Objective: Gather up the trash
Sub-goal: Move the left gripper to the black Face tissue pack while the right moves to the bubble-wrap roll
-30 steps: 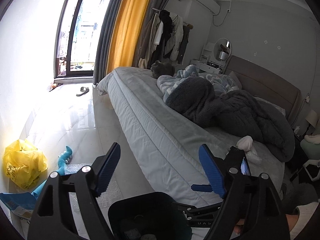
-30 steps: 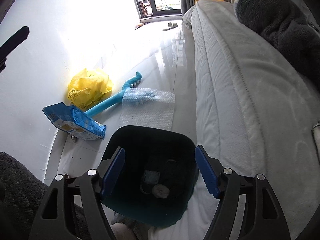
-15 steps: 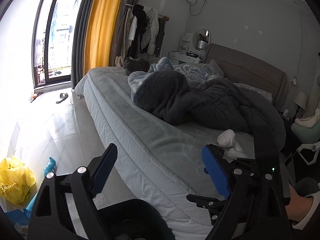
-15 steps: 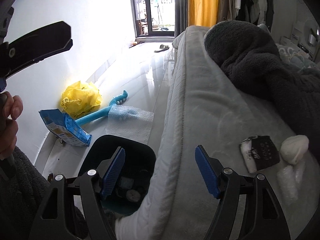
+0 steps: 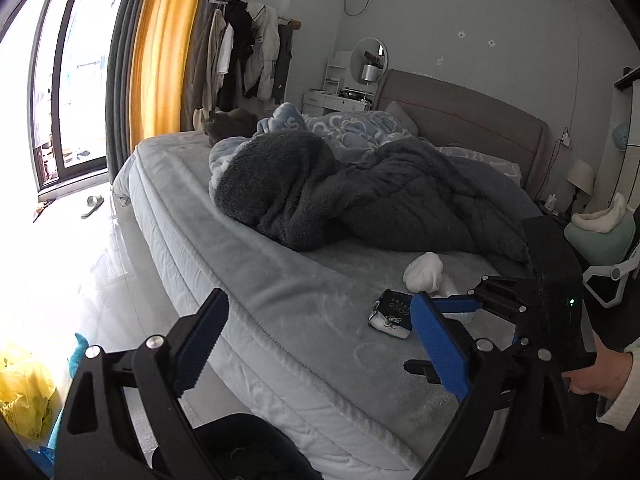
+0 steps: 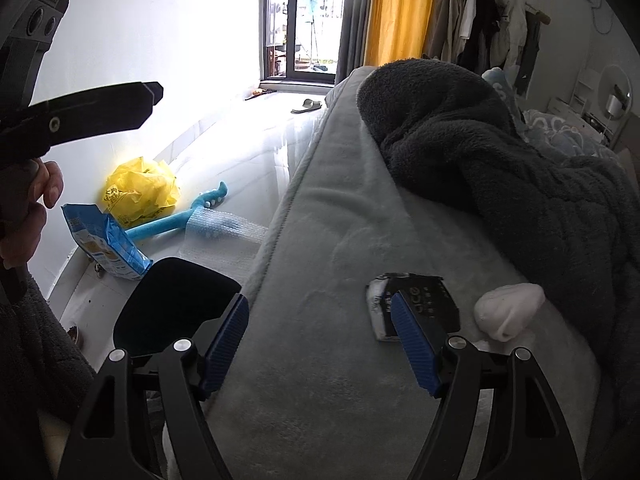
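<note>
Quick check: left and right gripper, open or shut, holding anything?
Left gripper: open, holding nothing, above the bed edge.
Right gripper: open, holding nothing, just short of the black-and-white packet on the bed.

The bed (image 6: 320,320) has a grey cover. Near its side edge lie a small dark packet (image 6: 416,304) and, just beside it, a white crumpled wad (image 6: 508,312). A dark fluffy blanket (image 6: 500,160) is heaped toward the middle. On the floor (image 6: 248,152), near the wall, lie a yellow bag (image 6: 140,188), a blue packet (image 6: 104,244), a blue toy (image 6: 180,220) and bubble wrap (image 6: 224,236). A black bin (image 6: 172,304) stands against the bed's edge.
</note>
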`<state>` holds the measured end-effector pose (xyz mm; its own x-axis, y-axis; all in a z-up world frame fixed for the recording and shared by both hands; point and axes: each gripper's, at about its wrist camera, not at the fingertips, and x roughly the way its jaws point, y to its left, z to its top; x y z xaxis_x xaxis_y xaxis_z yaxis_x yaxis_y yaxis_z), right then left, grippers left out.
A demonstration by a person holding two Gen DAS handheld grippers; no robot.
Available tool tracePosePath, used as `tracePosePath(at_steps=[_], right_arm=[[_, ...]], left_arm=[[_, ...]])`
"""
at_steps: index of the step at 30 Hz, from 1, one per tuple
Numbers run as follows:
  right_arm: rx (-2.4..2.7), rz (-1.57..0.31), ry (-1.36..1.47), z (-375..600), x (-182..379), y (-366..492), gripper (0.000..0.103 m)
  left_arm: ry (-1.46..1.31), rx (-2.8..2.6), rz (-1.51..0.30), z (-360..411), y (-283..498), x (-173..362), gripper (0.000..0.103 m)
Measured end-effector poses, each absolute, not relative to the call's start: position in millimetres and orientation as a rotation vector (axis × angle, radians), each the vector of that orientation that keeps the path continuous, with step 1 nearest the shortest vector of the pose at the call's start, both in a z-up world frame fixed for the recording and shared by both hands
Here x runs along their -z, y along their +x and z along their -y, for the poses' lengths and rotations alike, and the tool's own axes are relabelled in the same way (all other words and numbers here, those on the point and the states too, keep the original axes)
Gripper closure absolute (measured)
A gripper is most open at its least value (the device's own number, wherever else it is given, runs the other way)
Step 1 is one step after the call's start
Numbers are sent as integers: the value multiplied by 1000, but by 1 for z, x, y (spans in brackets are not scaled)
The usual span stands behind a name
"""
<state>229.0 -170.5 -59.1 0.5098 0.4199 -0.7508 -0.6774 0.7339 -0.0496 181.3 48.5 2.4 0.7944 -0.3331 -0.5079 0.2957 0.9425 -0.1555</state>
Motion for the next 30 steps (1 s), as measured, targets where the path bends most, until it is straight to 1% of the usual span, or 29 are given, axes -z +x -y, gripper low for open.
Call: tracePosePath(at_steps=[4, 15, 19, 26, 27, 29, 30], right_arm=[[-668, -785, -305, 192, 54, 239, 28], [-708, -772, -239, 231, 56, 254, 28], [-711, -793, -190, 244, 67, 262, 28], [-679, -824, -184, 256, 87, 276, 29], [-673, -832, -179, 258, 90, 278, 30], [-675, -842, -177, 261, 95, 281, 37], [-674, -847, -181, 262, 98, 281, 37]], left_arm=[[-62, 343, -561, -38, 193, 1, 5], [-5, 455, -597, -3, 230, 18, 5], [11, 502, -619, 8, 240, 28, 5], [21, 581, -669, 27, 255, 45, 5], [24, 590, -674, 30, 256, 48, 5], [24, 606, -690, 34, 260, 54, 5], [23, 608, -698, 36, 262, 58, 5]])
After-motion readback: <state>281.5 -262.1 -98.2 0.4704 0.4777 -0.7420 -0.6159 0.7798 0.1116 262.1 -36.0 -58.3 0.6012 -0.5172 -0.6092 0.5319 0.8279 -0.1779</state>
